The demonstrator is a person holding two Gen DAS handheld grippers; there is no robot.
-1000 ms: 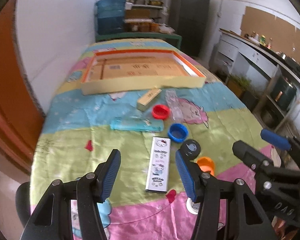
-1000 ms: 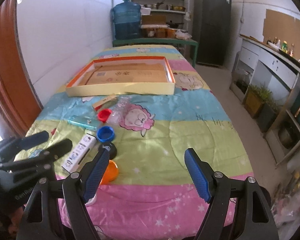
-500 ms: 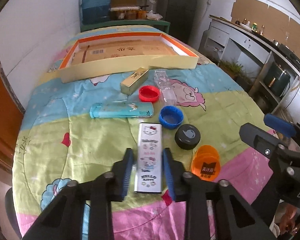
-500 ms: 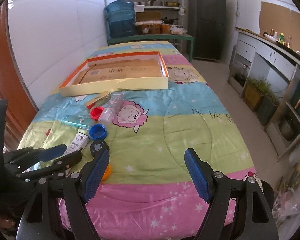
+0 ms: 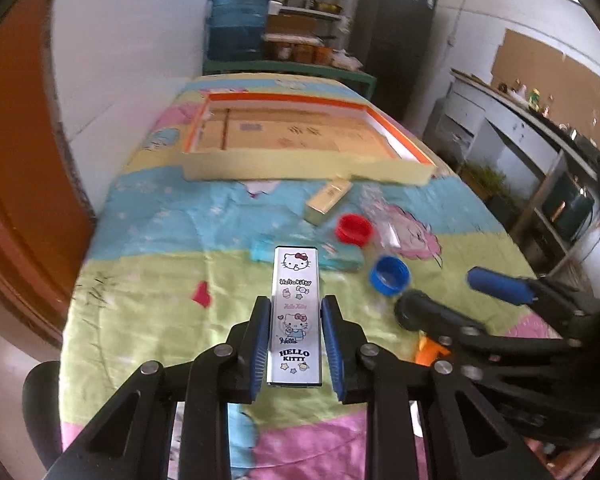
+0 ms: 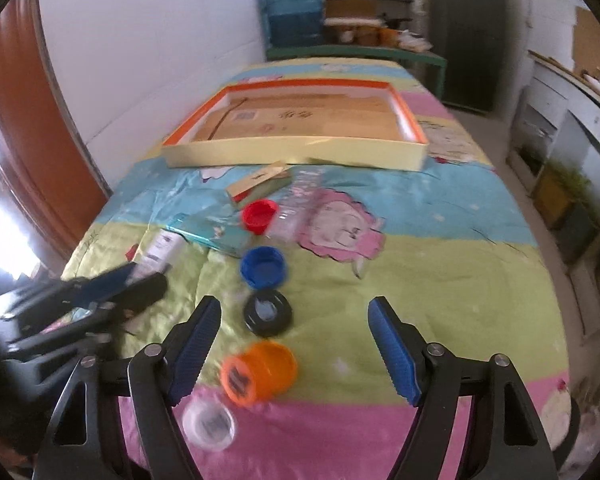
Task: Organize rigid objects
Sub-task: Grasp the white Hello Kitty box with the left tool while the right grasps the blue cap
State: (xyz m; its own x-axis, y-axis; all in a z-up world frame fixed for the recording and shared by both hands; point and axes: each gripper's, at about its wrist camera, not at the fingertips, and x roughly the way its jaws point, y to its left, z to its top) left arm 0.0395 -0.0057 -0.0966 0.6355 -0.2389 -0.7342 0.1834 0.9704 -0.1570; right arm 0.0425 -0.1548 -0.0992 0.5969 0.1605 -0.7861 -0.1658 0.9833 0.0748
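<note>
Left gripper [image 5: 295,344] pinches the Hello Kitty box [image 5: 296,312] at lower centre of the left wrist view, pads on both long sides. Right gripper [image 6: 294,354] is spread wide over the orange cap [image 6: 259,372] and black lid [image 6: 268,313], low centre. Tray [image 6: 296,156] sits upper centre on the table [image 6: 440,264].
</note>
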